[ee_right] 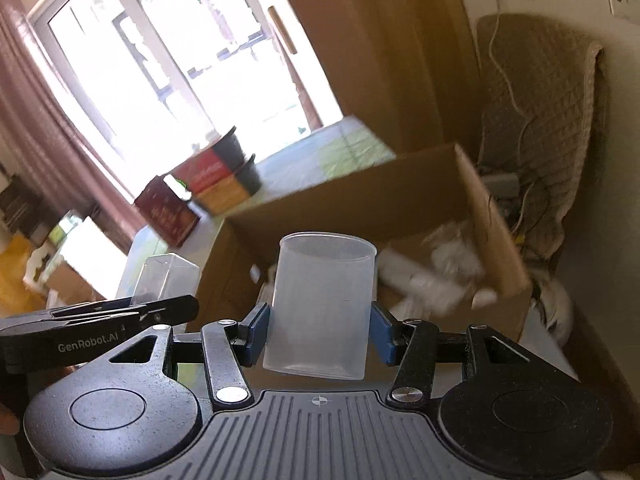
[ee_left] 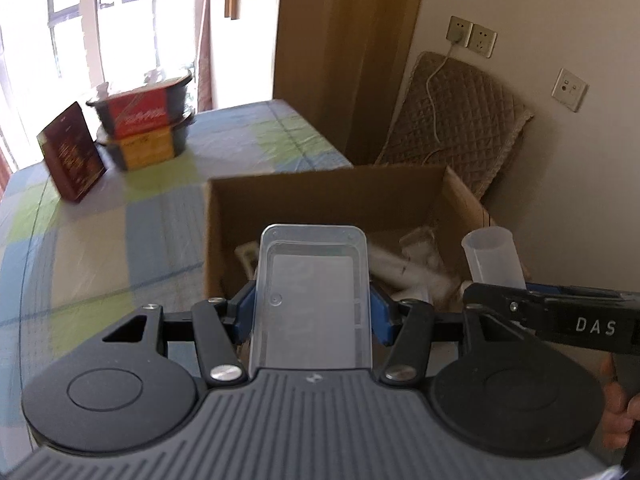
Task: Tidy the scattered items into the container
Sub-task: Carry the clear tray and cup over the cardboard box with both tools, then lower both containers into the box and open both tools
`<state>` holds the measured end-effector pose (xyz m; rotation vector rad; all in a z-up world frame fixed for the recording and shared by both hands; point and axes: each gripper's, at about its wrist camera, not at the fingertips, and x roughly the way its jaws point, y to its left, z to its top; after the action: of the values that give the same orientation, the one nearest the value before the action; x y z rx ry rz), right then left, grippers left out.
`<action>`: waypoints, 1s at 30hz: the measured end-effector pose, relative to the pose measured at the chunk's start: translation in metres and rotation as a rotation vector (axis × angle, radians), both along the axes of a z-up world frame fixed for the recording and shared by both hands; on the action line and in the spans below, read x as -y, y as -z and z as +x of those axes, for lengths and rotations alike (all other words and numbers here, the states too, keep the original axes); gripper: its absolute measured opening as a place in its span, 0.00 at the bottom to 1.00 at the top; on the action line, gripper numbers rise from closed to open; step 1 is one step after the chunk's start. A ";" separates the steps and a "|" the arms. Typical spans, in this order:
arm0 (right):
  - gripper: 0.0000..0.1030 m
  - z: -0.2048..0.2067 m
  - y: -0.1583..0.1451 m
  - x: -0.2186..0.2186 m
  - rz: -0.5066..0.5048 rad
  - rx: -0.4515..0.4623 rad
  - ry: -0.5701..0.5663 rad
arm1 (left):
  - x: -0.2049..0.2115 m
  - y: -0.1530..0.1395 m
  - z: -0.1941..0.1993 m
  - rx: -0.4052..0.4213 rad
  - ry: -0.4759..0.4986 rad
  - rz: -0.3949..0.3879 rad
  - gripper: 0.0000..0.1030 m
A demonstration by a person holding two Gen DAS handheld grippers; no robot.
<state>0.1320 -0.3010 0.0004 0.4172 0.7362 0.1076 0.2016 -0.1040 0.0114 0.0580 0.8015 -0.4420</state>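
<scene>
Above one cardboard box, left tongs pinch one clear tray, right tongs one cup.

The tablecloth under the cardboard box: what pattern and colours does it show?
The tablecloth is a pale check of blue, green and white, clearest in the left wrist view.

Bright daylight floods through the big window at eleven o'clock, reddish curtain beside it. A wooden door stands at twelve, and at two a cream wall carries sockets above a quilted brown pad.
</scene>
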 end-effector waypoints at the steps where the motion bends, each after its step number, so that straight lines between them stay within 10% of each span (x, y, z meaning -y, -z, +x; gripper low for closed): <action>1: 0.54 0.006 0.000 0.001 -0.008 0.004 0.003 | 0.005 0.000 0.006 0.008 0.005 0.004 0.50; 30: 0.54 0.119 0.082 0.040 -0.116 -0.124 -0.037 | 0.060 0.089 0.123 -0.131 0.029 0.125 0.50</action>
<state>0.2513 -0.3408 -0.0811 0.3018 0.8685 0.0737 0.3247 -0.1635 -0.0775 0.1580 0.9576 -0.4261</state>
